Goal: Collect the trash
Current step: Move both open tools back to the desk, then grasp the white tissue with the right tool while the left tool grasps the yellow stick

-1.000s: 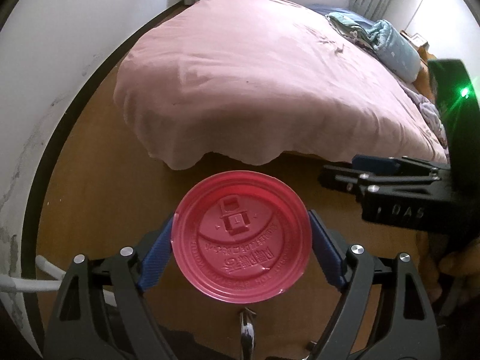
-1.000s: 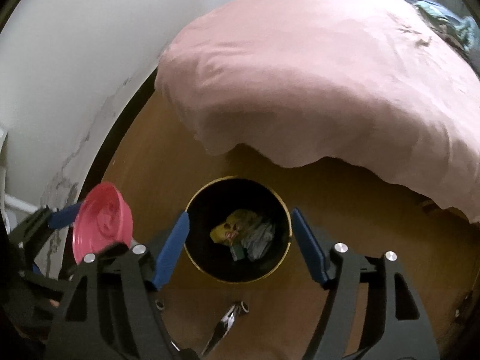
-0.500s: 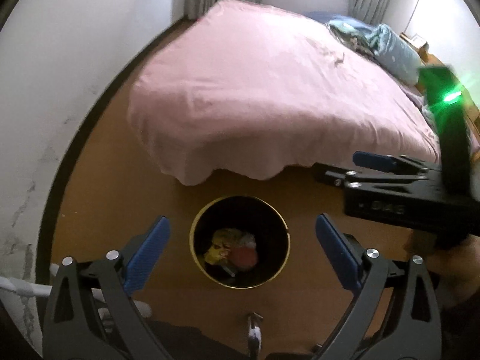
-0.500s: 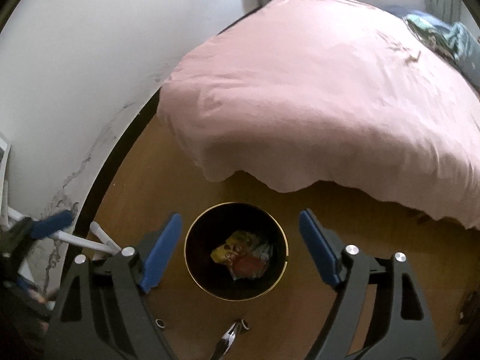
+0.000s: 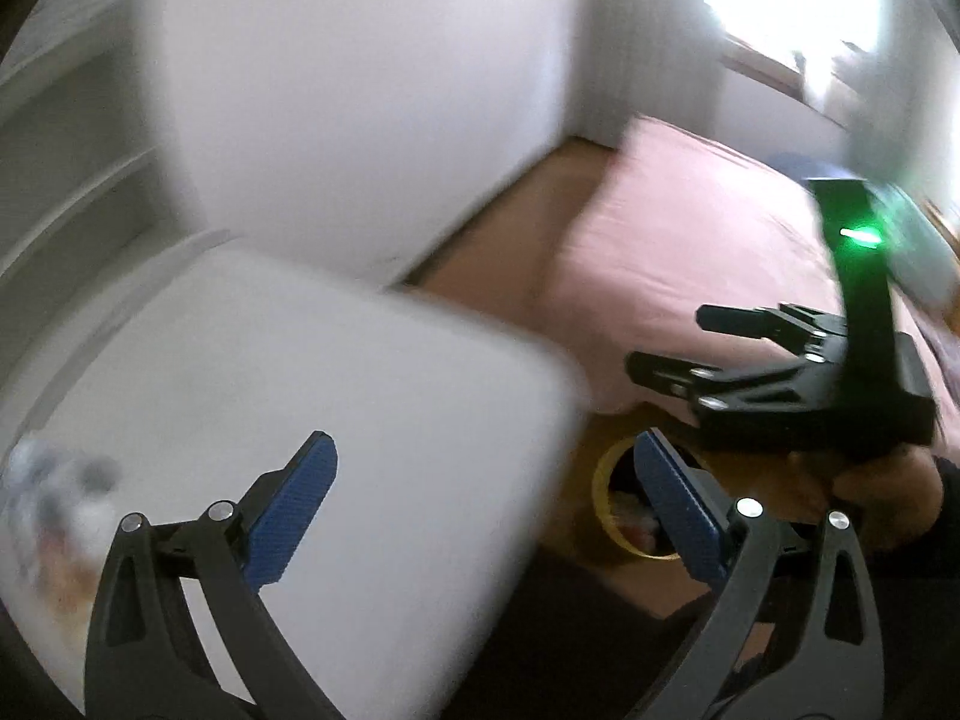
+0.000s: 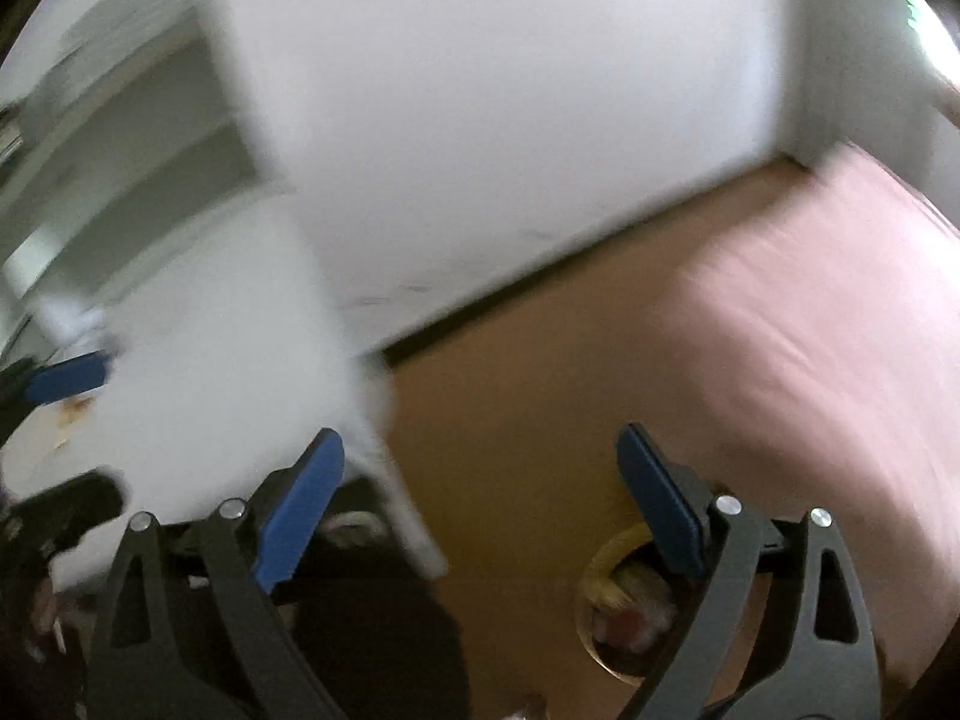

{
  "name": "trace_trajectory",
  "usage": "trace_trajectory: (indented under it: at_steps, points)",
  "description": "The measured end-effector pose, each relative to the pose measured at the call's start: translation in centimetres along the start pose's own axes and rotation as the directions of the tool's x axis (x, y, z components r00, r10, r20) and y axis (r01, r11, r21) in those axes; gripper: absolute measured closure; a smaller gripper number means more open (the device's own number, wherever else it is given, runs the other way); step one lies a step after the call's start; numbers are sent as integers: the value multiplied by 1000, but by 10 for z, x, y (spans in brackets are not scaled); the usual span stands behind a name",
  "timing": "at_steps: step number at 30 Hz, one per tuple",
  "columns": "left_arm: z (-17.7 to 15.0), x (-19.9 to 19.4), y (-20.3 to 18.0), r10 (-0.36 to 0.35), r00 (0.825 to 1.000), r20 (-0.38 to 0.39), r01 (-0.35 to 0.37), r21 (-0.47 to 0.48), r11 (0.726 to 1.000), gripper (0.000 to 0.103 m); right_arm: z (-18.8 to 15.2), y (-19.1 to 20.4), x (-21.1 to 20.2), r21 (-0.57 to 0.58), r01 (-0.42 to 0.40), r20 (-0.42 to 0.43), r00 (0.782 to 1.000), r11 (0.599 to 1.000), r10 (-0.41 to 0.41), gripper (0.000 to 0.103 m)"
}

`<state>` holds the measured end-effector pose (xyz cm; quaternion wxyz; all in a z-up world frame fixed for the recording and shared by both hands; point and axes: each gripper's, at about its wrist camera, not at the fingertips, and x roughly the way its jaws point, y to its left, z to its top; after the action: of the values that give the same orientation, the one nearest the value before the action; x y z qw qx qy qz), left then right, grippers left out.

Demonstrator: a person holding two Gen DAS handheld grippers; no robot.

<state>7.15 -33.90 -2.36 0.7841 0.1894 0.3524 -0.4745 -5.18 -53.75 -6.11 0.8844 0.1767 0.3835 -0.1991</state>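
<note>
The black bin with a gold rim [image 5: 606, 483] stands on the wooden floor, half hidden behind my left gripper's right finger. In the right wrist view the bin [image 6: 600, 564] holds yellow, white and red trash. My left gripper [image 5: 486, 510] is wide open with nothing between its fingers, over the corner of a white table [image 5: 336, 384]. My right gripper [image 6: 480, 510] is empty and its jaws are opening. It also shows as a black frame [image 5: 666, 339] right of the left one. Blurred litter [image 5: 48, 498] lies at the table's left end.
A bed with a pink cover [image 6: 810, 330] fills the right side. White wall [image 5: 360, 90] and white shelves [image 6: 138, 138] stand behind the table. A white table leg [image 6: 402, 498] reaches the floor near the bin. Both views are motion-blurred.
The red lid left my left gripper and now lies in the bin. Both grippers rose and swung left from above the bin toward the white table, their jaws wider.
</note>
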Motion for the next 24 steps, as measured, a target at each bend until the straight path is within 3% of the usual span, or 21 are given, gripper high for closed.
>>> trace_trajectory:
  at_steps: [2,5,7,11,14,17,24]
  points:
    - [-13,-20,42,91,996,9,-90,-78,993,7,15,54,15,-95,-112,-15,994,989,111,14]
    - [-44,-55,106,239,971,-9,-236,-201,951,7,29,131,38,-206,-276,-76,961,939,266,14]
    - [-68,-77,144,317,948,-34,-313,-286,906,7,36,181,52,-275,-353,-115,935,894,334,14]
    - [-113,-107,196,419,902,-104,-421,-426,801,7,40,255,72,-365,-423,-176,906,830,384,19]
    - [-130,-118,212,416,901,-127,-423,-475,771,7,42,293,86,-383,-454,-219,891,805,398,27]
    - [-138,-118,219,415,899,-138,-425,-503,752,7,41,309,91,-396,-451,-239,892,800,385,36]
    - [-143,-109,226,398,906,-144,-412,-513,753,7,38,316,109,-396,-447,-272,891,802,362,61]
